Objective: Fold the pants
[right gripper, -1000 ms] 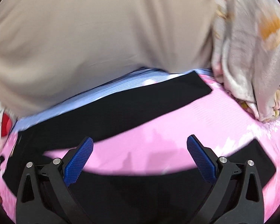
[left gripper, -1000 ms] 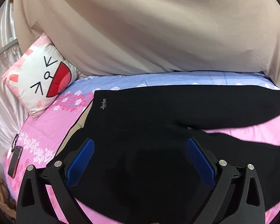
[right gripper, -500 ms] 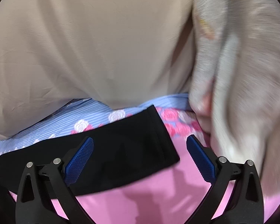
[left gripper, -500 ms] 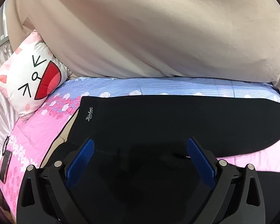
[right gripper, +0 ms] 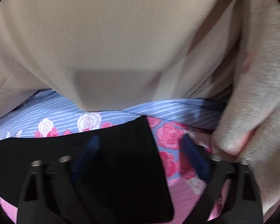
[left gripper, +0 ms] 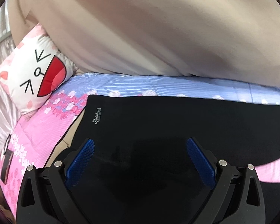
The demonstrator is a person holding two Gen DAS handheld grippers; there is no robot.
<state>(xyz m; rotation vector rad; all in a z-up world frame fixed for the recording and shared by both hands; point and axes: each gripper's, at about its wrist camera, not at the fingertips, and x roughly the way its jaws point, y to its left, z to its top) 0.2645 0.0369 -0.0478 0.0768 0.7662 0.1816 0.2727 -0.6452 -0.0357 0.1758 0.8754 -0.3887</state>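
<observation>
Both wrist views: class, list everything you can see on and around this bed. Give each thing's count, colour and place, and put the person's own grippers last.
Pants: one, black, spread flat across the bedspread; a leg end lies between the right gripper's fingers.
Bedspread: one, pink with a blue striped band and roses, under the pants.
Pillow: one, white and pink with a cartoon face, far left at the head of the bed.
Beige sheet: one, hanging behind the bed.
Fuzzy blanket: one, pale grey-beige, right of the leg end.
Dark flat object: one, left edge of the bed; too small to identify.
Left gripper: black with blue pads, open over the pants.
Right gripper: same colours, blurred, jaws closing around the leg end.
</observation>
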